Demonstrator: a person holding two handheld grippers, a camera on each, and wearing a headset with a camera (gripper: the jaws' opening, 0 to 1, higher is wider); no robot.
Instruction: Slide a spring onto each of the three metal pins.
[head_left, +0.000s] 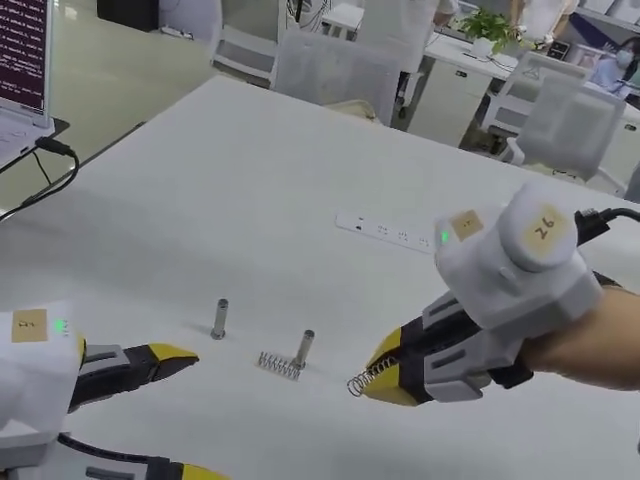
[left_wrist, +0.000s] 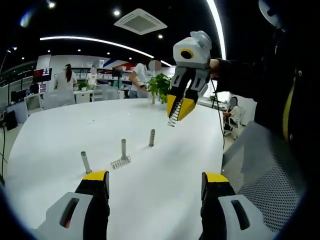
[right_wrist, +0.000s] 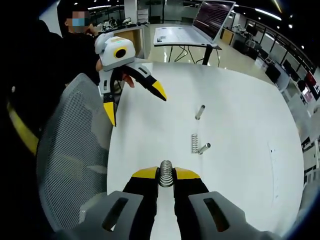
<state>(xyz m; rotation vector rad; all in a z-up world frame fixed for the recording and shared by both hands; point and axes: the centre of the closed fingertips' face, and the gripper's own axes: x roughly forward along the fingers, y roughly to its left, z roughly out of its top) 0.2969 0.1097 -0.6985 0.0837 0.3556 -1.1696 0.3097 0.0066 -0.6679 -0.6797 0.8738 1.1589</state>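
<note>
Right fingers (right_wrist: 145, 175) around 1 spring (right_wrist: 166, 174).

My right gripper (right_wrist: 166, 174) hangs above the white table (head_left: 300, 180), jaws pinched on a spring (head_left: 365, 377), my forearm (head_left: 590, 350) behind it. My left gripper (left_wrist: 156, 176) hovers low over the table, jaws wide apart.

An upright pin (head_left: 304, 349) stands on the white tabletop (head_left: 300, 180), with a loose spring (head_left: 279, 364) lying just beside its base. A second pin (head_left: 219, 318) stands to its left. To its right, the right claw (head_left: 370, 383) pinches another spring (head_left: 358, 382). Farther left, the left claw (head_left: 200, 412) gapes. A grey stub (head_left: 108, 472) there is possibly a third pin.
</note>
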